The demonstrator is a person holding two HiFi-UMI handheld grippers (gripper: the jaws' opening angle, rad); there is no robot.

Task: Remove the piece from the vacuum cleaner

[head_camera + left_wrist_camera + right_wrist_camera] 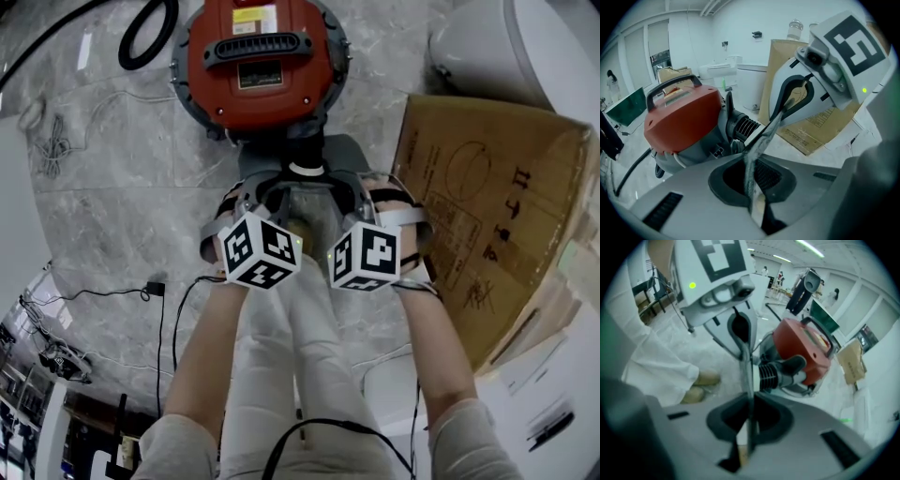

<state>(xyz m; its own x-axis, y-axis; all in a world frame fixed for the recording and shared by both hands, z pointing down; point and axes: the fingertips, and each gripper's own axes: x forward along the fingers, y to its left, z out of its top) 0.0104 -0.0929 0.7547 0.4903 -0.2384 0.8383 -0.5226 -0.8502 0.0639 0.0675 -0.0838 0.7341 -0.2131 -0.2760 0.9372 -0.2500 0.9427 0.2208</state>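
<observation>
No wording is legible anywhere. The red vacuum cleaner [258,56] carries a yellow label [254,17] and a dark plate [261,75], both too small to read. The cardboard box [487,216] shows dark print and a circle outline, also illegible.

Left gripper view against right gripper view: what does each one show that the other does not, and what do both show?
Only the left gripper view: the right gripper and the big printed box just behind it. Only the right gripper view: the left gripper, white trousers and shoes. Both: the red vacuum, its hose and the thin strip clamped in the jaws.
</observation>
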